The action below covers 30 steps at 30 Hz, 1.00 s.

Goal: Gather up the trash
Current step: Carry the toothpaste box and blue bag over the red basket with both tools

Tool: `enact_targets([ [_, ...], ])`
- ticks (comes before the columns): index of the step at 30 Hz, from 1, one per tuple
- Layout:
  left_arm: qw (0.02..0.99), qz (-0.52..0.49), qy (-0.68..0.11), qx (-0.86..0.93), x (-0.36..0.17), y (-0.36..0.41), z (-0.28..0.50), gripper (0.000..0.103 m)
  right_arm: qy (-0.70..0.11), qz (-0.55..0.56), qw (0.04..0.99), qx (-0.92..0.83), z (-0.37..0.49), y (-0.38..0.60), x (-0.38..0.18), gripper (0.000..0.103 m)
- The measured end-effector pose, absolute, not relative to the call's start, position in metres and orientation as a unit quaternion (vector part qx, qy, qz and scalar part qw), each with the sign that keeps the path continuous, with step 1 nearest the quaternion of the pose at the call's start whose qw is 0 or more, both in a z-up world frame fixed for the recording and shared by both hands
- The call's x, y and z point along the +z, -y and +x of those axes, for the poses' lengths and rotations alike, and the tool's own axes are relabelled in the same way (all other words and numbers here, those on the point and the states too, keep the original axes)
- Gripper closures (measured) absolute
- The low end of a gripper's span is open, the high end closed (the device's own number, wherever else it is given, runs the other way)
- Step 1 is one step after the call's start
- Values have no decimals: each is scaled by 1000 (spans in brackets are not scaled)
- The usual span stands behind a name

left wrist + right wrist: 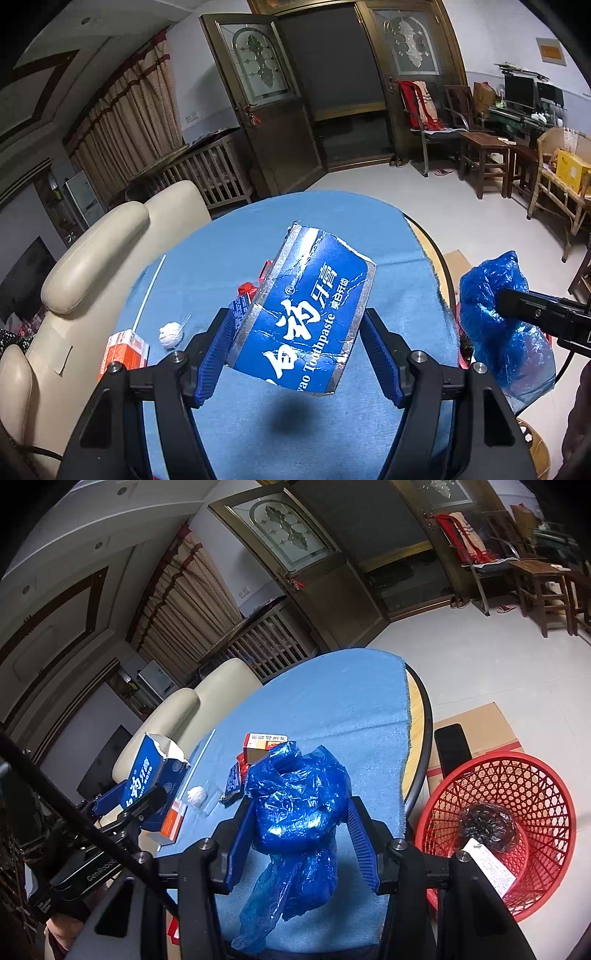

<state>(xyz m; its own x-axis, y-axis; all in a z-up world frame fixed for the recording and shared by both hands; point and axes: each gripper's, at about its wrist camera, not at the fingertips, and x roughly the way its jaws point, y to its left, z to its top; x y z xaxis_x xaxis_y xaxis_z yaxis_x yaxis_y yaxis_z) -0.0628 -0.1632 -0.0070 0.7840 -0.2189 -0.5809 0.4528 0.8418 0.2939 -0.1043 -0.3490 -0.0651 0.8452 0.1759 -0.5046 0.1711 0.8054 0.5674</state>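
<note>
Carry-to-bin step, 2 loads up. Left gripper (295, 347) clamped on toothpaste box (301, 314), lifted off blue tablecloth (229, 243). Right gripper (295, 834) pinching blue plastic bag (295, 812) between pads. Next likely: swing right over red basket (517, 805), release. Further back: orange carton (264, 744), tissue ball (195, 795) not yet collected.

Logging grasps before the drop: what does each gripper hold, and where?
Left gripper clamps the blue torn cardboard toothpaste box across its lower sides. Right gripper pinches the crumpled blue plastic bag around its middle.
</note>
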Motion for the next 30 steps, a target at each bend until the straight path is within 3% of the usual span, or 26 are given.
enact_targets([
  [30, 905, 228, -280, -226, -16, 199, -69, 32, -260, 339, 903, -38, -143, 377, -63, 50],
])
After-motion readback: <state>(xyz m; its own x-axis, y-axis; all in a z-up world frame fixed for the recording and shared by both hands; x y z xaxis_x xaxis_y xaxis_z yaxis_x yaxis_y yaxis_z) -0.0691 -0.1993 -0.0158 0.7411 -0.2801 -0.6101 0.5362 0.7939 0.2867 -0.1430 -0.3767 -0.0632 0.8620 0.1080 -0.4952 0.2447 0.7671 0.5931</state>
